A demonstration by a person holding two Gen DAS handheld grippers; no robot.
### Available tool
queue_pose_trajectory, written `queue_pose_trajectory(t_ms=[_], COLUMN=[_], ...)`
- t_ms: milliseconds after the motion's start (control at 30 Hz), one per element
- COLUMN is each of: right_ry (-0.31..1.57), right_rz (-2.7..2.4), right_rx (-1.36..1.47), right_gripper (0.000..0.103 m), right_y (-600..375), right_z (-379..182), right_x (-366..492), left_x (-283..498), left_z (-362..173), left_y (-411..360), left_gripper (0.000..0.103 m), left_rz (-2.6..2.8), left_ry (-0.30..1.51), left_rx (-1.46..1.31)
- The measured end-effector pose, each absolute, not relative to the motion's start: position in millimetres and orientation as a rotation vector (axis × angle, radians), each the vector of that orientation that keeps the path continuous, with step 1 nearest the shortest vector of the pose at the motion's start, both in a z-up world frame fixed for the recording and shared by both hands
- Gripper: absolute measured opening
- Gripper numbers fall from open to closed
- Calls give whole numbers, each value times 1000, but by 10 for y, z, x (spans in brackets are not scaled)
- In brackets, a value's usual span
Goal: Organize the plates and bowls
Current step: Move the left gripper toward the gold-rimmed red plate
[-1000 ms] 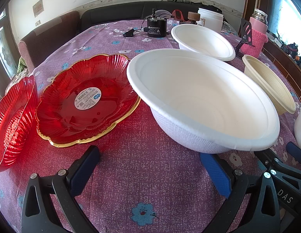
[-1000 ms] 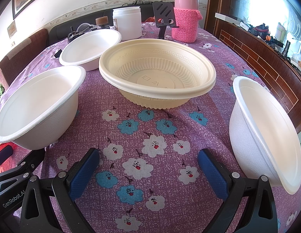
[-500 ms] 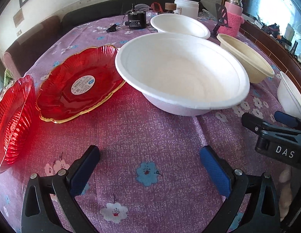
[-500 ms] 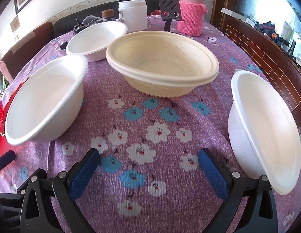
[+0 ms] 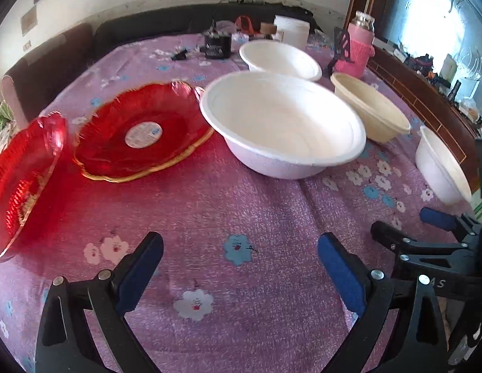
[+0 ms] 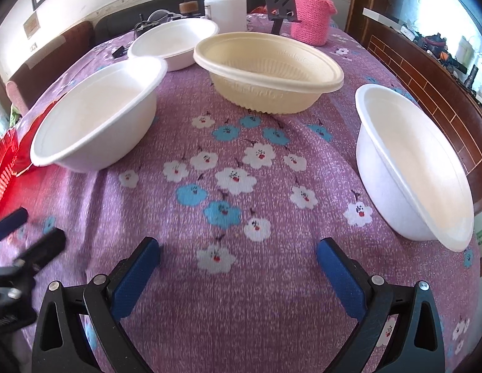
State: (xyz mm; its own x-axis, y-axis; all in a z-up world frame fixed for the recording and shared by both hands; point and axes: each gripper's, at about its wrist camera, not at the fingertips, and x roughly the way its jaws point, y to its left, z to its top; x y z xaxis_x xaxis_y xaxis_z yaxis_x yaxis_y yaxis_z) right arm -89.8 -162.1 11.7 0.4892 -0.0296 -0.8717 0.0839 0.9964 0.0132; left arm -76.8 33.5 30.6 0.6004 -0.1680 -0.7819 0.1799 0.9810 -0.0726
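Table [image 6: 241, 295] under purple floral cloth | large white bowl [image 5: 281, 124] beside red plate [image 5: 141, 133], cream bowl [image 6: 269, 71] behind | left tongs [image 5: 241, 273], right tongs [image 6: 238, 273] drawn back, spread, empty | nothing stacked yet.

Red gilt-edged plates [image 5: 141, 136], white bowls [image 5: 281, 124], purple flowered tablecloth [image 6: 241, 295]

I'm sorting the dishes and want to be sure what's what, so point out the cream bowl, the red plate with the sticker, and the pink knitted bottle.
cream bowl [image 6: 266, 71], right wrist view, ribbed inner wall.
red plate with the sticker [image 5: 110, 143], left wrist view, red surface left of the sticker.
pink knitted bottle [image 6: 311, 18], right wrist view, knitted sleeve.
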Motion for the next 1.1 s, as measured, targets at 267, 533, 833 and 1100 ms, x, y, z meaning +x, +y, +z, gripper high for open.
queue_pose_trajectory(t_ms=[267,533,833,1100], right_ry=[1065,1056,1055,930], right_rz=[-63,-75,-79,-38], right_rx=[60,62,59,122], right_gripper=[102,102,102,97], right_y=[-1605,-1604,-1600,-1627], right_z=[120,117,117,396], right_x=[-1022,-1025,-1028,-1219], left_x=[-1366,-1469,-1781,-1839], left_z=[964,1264,1419,1524], left_y=[793,981,966,1047], left_gripper=[101,103,103,103], left_rz=[4,77,98,79], left_ry=[551,509,411,400], left_rx=[-26,-21,11,41])
